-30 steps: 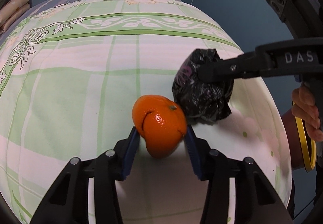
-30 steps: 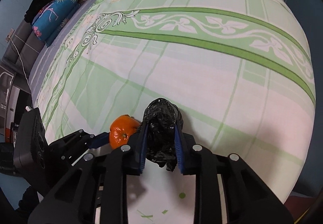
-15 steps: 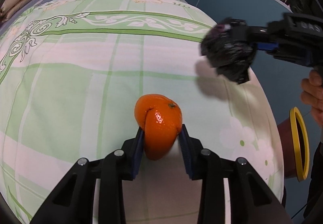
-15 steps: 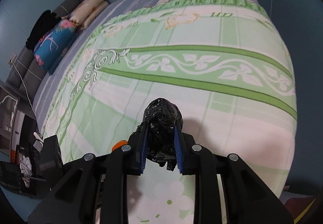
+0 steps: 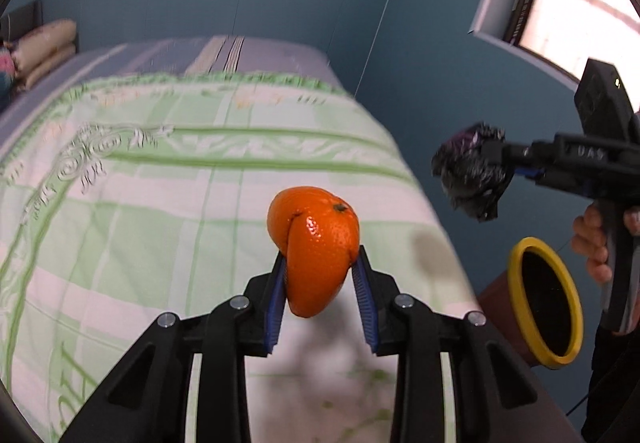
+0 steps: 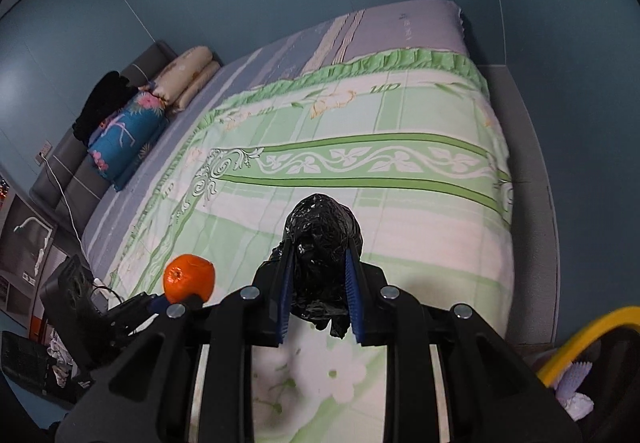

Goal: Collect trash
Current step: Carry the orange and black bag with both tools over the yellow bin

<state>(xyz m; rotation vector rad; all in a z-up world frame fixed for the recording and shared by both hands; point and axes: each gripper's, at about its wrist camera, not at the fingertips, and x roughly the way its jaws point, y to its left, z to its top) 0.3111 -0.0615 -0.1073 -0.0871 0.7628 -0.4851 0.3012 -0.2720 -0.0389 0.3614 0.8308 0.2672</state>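
Carrying both pieces of trash clear of the bed (image 6: 420,227), the person was at the transfer step, with each item lifted and neither yet dropped. The left gripper (image 5: 320,283) had just been closing its jaws, and its blue pads pressed the flanks of the orange peel (image 5: 314,243), which bulged and creased between them at the centre of the left wrist view. The right gripper (image 6: 318,283) was clenched on the crumpled black plastic bag (image 6: 322,263), which hung from its pads above the green-checked quilt; in the left wrist view that same bag (image 5: 472,179) sat at about three o'clock, held out past the bed's edge.

The yellow-rimmed bin (image 5: 540,299) stood off the bed at about four o'clock in the left wrist view, below and just beside the bag, and its rim (image 6: 588,339) also showed at about four o'clock in the right wrist view, with pale waste visible inside.

Judging from this, the next move called for bringing the bag squarely over the bin's mouth and letting go, then swinging the peel rightward to follow it.
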